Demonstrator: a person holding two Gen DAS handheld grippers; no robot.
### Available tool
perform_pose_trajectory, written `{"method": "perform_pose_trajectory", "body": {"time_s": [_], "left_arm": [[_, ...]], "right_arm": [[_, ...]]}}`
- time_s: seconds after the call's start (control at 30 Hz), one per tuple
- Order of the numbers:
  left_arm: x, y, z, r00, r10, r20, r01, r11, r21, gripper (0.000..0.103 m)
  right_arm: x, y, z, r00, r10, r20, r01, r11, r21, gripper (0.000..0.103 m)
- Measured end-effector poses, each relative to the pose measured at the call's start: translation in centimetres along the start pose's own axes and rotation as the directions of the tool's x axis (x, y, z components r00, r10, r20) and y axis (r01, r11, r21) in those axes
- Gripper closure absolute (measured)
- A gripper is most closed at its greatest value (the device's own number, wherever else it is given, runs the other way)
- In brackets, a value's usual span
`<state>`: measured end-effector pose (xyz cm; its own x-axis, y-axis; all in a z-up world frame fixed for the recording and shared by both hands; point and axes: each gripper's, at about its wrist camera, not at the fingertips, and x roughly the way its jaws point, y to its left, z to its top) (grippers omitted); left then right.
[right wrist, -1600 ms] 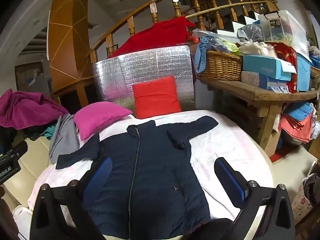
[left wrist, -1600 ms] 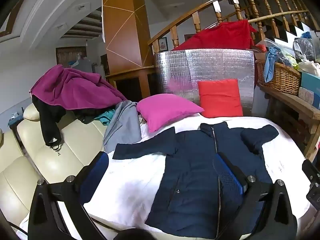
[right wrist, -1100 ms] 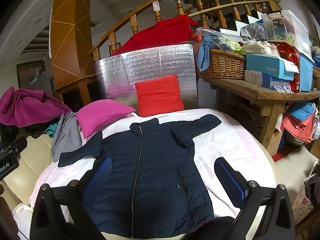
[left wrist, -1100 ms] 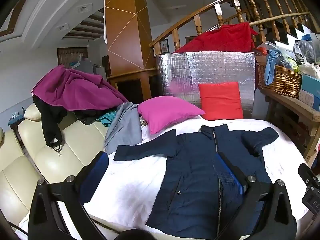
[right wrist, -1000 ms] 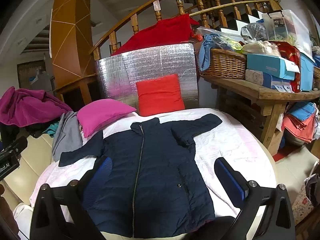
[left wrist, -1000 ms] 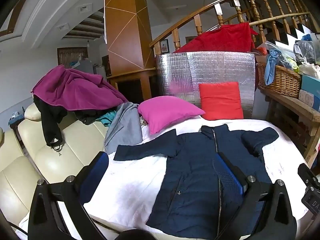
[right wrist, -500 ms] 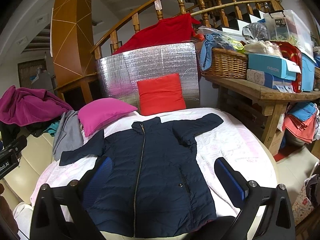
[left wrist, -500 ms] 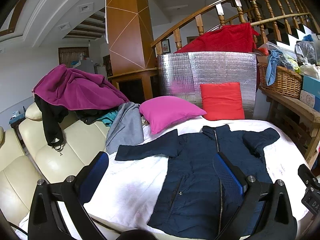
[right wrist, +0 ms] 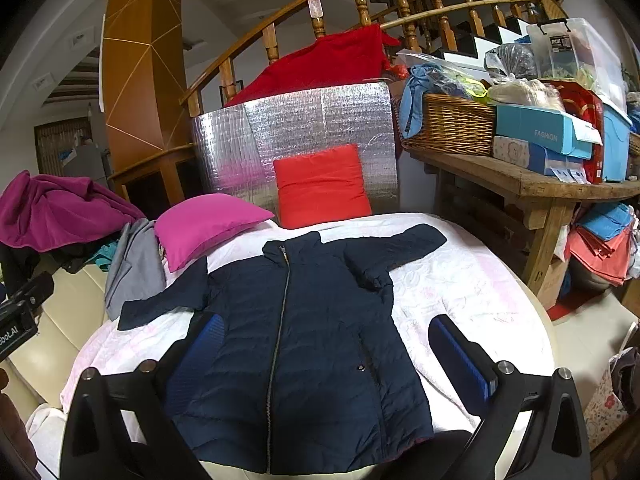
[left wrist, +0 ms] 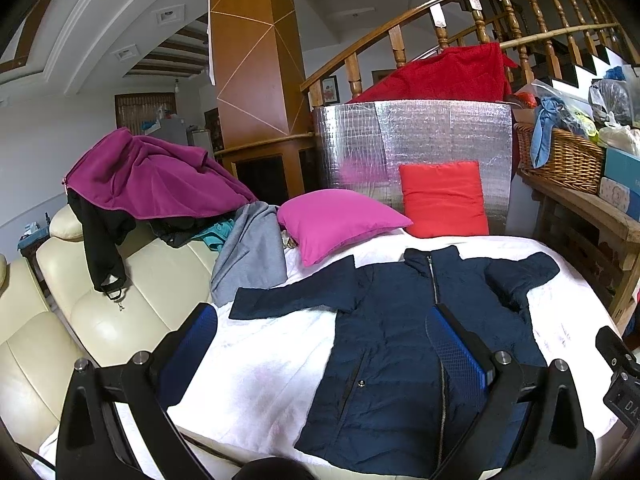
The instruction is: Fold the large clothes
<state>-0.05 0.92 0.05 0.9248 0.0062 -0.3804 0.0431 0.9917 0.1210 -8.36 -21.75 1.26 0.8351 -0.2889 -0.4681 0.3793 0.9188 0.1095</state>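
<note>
A navy zip jacket (left wrist: 400, 344) lies flat, front up, on the white-covered bed (left wrist: 260, 364), left sleeve stretched out, right sleeve bent back. It also shows in the right wrist view (right wrist: 296, 340). My left gripper (left wrist: 320, 344) is open and empty, held above the bed's near edge over the jacket's left half. My right gripper (right wrist: 324, 344) is open and empty above the jacket's hem. Neither touches the cloth.
A pink pillow (left wrist: 340, 224) and a red cushion (left wrist: 444, 200) sit at the head by a silver foil panel (left wrist: 412, 148). A cream sofa (left wrist: 100, 308) with a purple garment (left wrist: 148, 176) and a grey garment (left wrist: 252, 252) stands left. A wooden bench (right wrist: 520, 184) with a basket (right wrist: 452, 124) and boxes stands right.
Both grippers stay open. The views have drifted slightly, so the jacket sits a little lower and further right in frame. The jacket has not moved.
</note>
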Motion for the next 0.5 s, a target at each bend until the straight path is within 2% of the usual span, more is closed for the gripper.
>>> {"method": "perform_pose_trajectory", "body": {"time_s": [0.5], "left_arm": [[0.12,0.12,-0.11,1.000,0.002,-0.002,-0.002,1.000,-0.003,0.000]], "right_arm": [[0.06,0.14,-0.02,1.000,-0.003,0.000,0.003,1.000,-0.002,0.000]]}}
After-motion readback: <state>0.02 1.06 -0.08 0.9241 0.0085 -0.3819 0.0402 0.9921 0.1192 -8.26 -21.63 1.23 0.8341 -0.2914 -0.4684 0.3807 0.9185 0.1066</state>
